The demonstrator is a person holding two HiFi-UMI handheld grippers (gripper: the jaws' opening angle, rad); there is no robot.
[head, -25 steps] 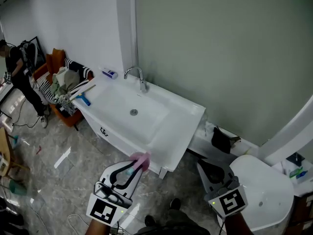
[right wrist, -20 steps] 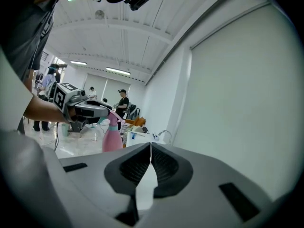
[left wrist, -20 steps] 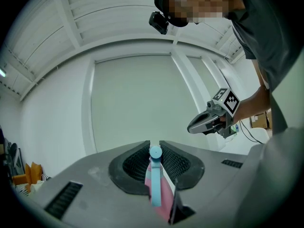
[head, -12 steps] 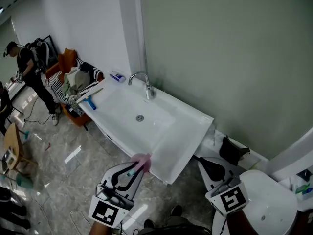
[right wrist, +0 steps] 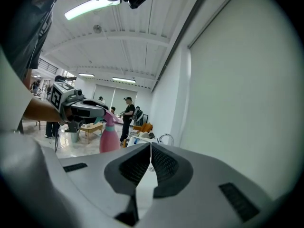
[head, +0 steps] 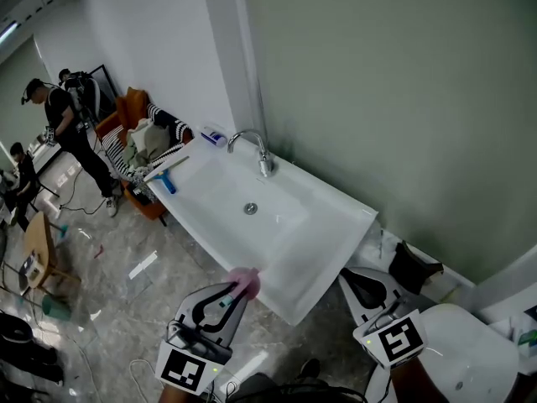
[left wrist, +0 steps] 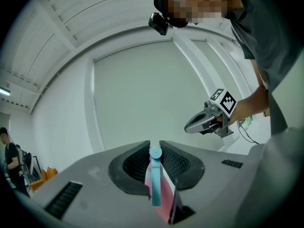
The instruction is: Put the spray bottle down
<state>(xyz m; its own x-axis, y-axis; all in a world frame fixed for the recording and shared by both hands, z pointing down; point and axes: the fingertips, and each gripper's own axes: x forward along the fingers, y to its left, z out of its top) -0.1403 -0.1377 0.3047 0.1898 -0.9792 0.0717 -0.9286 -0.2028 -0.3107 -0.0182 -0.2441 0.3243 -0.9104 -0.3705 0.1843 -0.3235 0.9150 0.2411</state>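
Observation:
My left gripper [head: 237, 290] is shut on a pink spray bottle [head: 243, 280] with a teal trigger head [left wrist: 155, 179], held in the air in front of the white sink [head: 336, 225]. In the left gripper view the bottle sits clamped between the two dark pads [left wrist: 176, 162]. In the right gripper view the same pink bottle [right wrist: 109, 136] hangs under the left gripper [right wrist: 84, 110] at the left. My right gripper [head: 359, 285] is at the lower right of the head view, its jaws closed together with nothing between them [right wrist: 150, 152].
A chrome tap [head: 256, 149] stands at the sink's back edge, with a small tube [head: 213, 137] and a blue-handled squeegee [head: 164, 177] at its left end. An orange chair piled with clothes [head: 144, 141] and a person [head: 71, 133] are at the left. A white toilet [head: 470, 351] is at lower right.
The head view has shifted, so the sink and tap sit further right and lower in the picture. Both grippers keep their places in the frame; the left still holds the pink bottle.

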